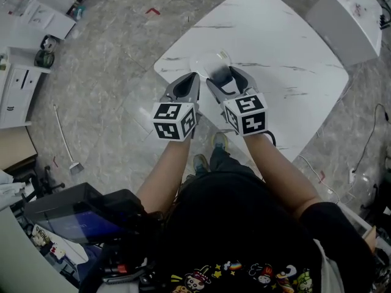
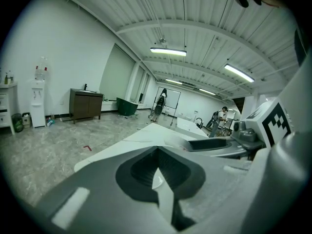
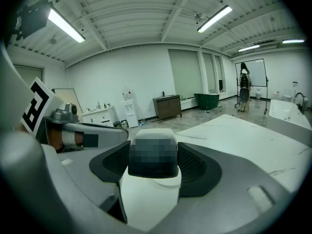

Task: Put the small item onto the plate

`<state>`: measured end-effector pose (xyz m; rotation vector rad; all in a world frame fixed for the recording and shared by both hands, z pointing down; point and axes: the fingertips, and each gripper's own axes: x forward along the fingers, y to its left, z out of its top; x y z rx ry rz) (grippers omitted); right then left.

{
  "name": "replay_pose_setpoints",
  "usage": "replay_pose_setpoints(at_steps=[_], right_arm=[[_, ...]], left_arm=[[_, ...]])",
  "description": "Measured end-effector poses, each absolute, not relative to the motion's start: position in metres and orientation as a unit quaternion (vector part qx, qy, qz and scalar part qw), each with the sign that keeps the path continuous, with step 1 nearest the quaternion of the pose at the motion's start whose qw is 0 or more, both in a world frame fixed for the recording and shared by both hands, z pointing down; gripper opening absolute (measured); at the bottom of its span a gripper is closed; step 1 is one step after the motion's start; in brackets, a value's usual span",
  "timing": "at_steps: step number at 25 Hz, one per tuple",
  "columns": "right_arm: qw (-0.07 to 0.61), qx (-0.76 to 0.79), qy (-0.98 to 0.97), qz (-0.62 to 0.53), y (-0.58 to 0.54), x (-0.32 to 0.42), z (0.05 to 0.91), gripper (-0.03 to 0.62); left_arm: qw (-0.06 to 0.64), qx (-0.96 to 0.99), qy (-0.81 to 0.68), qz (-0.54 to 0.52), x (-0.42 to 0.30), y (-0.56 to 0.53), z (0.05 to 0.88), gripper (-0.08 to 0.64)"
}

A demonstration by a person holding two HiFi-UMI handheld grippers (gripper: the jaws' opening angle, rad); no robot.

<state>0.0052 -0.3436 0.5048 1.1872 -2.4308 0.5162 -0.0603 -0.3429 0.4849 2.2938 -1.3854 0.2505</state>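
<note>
head cam sits up top and looks almost straight down past the person's arms (image 1: 171,163). it sees the left gripper (image 1: 186,81) and right gripper (image 1: 227,78) from behind, plus the near corner of the table (image 1: 275,60) with floor (image 1: 110,60) all round.

left gripper cam rides low, right behind its own jaws. it faces nearly level along them, over that table corner and into the room, and the right gripper pokes in at its right edge.

right gripper cam is the same setup and really close. the small item (image 3: 151,194) in its jaws fills the middle, with the left gripper at its left edge.

both gripper cams share the tabletop, the dark cabinet (image 2: 86,104) and the whiteboard (image 2: 170,99) far off.
</note>
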Motion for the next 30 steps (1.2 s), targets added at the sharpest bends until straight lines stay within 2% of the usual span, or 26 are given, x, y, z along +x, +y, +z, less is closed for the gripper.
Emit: replay_pose_setpoints(at_steps=[16, 30], right_arm=[[0.260, 0.411, -0.853, 0.189, -0.397, -0.022, 0.582, 0.327], [0.310, 0.405, -0.835, 0.206, -0.411, -0.025, 0.623, 0.327]], left_arm=[[0.252, 0.815, -0.512, 0.100, -0.084, -0.375, 0.527, 0.000], [0.257, 0.813, -0.513, 0.096, -0.083, -0.373, 0.526, 0.000]])
